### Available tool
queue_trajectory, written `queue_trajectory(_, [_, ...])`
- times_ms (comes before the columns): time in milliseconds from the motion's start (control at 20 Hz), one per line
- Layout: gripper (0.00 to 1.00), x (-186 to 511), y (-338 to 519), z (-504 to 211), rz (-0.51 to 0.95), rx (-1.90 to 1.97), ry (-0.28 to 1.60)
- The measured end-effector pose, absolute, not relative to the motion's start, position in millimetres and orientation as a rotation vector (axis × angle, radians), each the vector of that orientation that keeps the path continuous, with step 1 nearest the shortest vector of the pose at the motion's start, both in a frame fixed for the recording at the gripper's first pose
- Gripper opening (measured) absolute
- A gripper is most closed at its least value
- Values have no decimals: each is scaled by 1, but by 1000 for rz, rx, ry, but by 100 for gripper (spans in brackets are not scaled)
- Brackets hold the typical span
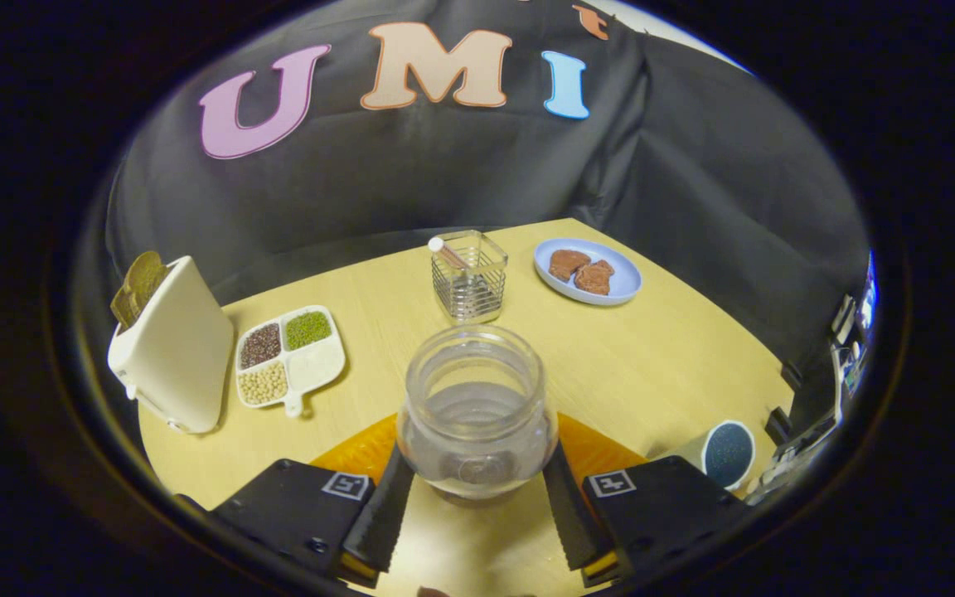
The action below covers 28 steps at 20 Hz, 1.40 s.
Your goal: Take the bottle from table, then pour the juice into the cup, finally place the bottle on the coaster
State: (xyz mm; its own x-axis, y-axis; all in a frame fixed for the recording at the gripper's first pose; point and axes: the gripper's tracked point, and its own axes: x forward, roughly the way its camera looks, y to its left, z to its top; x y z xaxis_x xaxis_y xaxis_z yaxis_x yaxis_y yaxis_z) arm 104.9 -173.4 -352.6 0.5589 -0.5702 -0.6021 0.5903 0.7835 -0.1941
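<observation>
My gripper (477, 497) has both fingers pressed against the sides of the clear bottle (476, 410), which I hold upright so nothing spills. An orange coaster (361, 452) lies just behind it on the table (652, 365); the cup (726, 452) waits off to the right.

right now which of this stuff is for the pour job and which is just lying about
For the job:
- clear bottle, gripped between the gripper fingers, no cap on
- orange coaster, under and behind the bottle
- cup, beside the right finger

Lying about:
- toaster
- divided tray of grains
- wire basket
- blue plate with brown pieces
</observation>
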Motion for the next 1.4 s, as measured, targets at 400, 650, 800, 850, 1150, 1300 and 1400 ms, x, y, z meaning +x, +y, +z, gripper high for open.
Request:
queue_trajectory(400, [81,107,-170,-335,-656,52,641])
queue_trajectory(650, [81,109,-165,-309,-640,97,570])
queue_trajectory(800, [81,112,-166,-290,-641,125,521])
queue_trajectory(850, [81,113,-167,-284,-641,125,507])
queue_trajectory(1150, [80,120,-157,-249,-602,132,444])
queue_trajectory(1300, [80,125,-150,-219,-566,124,390])
queue_trajectory(1400, [80,129,-147,-190,-532,104,335])
